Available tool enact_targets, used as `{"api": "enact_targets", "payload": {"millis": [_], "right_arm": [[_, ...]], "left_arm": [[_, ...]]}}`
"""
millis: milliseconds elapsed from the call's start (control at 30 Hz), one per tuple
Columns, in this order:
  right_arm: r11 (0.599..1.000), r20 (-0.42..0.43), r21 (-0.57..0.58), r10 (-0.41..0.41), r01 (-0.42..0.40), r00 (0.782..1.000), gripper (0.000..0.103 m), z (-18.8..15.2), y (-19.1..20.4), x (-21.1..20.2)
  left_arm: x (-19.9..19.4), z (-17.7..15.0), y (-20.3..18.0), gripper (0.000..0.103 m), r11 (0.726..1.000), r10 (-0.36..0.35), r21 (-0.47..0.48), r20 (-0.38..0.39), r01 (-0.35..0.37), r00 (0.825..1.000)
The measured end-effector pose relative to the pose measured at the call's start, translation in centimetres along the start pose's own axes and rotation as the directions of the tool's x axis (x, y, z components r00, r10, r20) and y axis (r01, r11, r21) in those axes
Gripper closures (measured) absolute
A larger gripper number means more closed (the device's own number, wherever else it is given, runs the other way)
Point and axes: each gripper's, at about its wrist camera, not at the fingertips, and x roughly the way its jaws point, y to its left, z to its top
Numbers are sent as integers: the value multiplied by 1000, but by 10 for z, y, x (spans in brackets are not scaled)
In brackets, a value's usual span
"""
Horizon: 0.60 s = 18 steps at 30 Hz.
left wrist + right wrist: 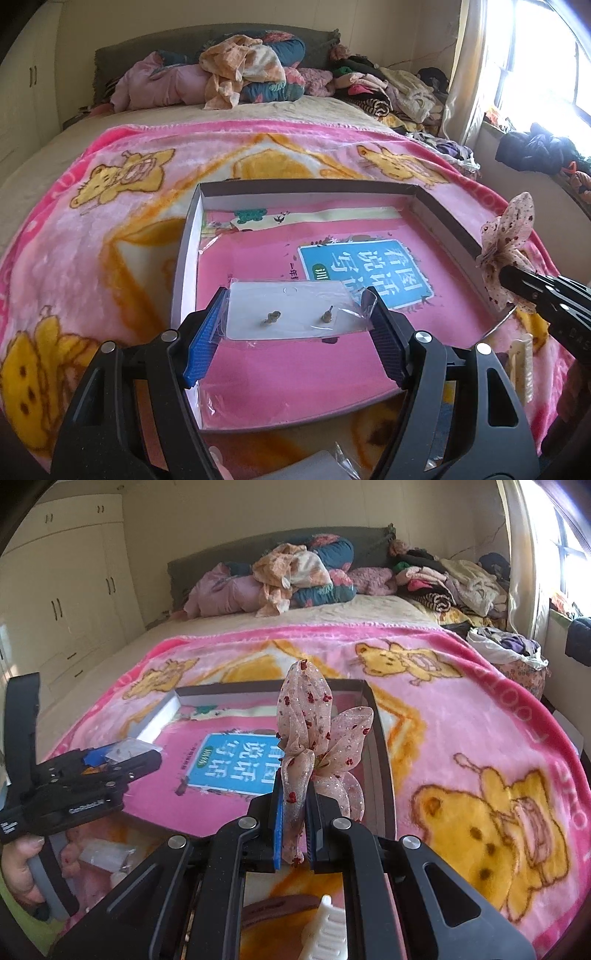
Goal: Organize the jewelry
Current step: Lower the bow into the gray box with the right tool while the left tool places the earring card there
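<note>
A shallow grey-walled box [192,236] lined with a pink book cover lies on the pink bear blanket; it also shows in the right wrist view [378,734]. My left gripper [297,314] is shut on a bagged white earring card [291,314] with two small earrings, held over the box's near left part. My right gripper [295,812] is shut on a sheer pink bow scrunchie with red dots [314,734], held upright at the box's right wall. The scrunchie also shows in the left wrist view [508,243].
A white hair comb [325,930] and a brown clip [280,908] lie on the blanket below my right gripper. Small plastic bags [107,853] lie near the box's front left. Piled clothes [243,70] cover the bed's far end.
</note>
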Motion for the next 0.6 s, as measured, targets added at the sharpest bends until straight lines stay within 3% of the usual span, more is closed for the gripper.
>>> {"api": "enact_targets", "payload": {"millis": [367, 467, 600], "right_arm": [[999, -66, 43, 1, 2, 998, 90, -9, -10, 29], [999, -58, 47, 8, -6, 998, 84, -10, -11, 27], [999, -33, 42, 10, -9, 999, 69, -14, -10, 19]], "left_arm": [[12, -4, 2, 40, 1000, -5, 2, -33, 5, 999], [13, -6, 2, 39, 1000, -3, 1, -38, 3, 999], [13, -8, 2, 39, 1000, 0, -2, -41, 0, 999]]}}
